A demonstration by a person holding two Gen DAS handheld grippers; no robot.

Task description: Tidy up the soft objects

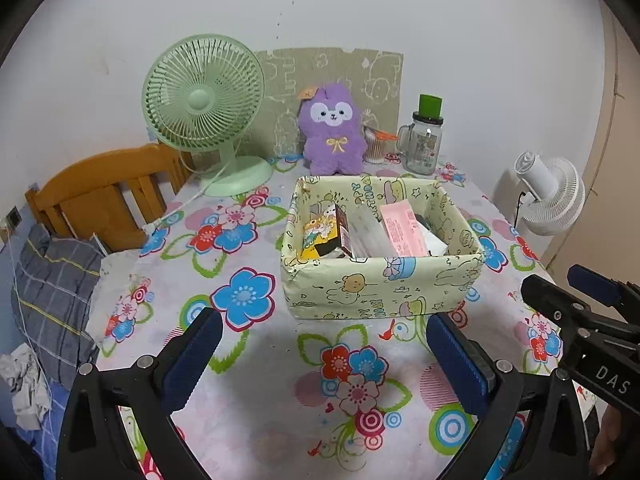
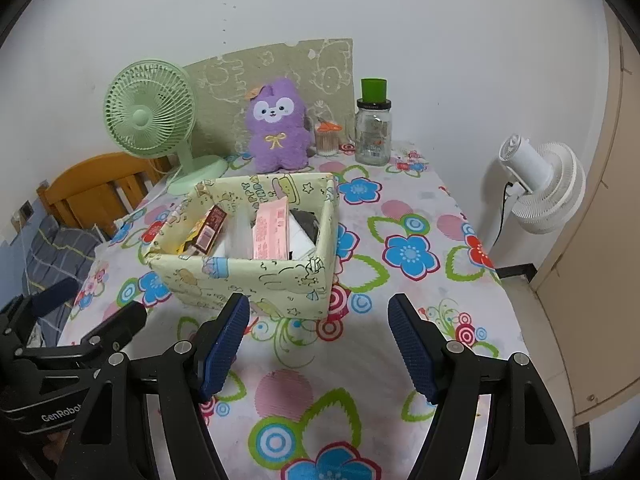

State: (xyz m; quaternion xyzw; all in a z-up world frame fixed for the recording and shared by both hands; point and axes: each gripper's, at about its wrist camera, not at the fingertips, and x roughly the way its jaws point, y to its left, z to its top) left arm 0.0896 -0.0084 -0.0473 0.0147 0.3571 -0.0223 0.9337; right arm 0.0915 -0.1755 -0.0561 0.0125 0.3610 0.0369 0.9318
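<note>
My 2 grippers, left (image 1: pixel 320 356) and right (image 2: pixel 320 344), hover released and empty before the box (image 1: pixel 380 288); the plush (image 1: pixel 333 132) sits behind it against the wall, light and squashy, best pinched at its body.

Paper box (image 1: pixel 380 280) is sitting just ahead of both grippers, blocking the straight path; bare tablecloth (image 2: pixel 420 216) is lying free right of it.
</note>
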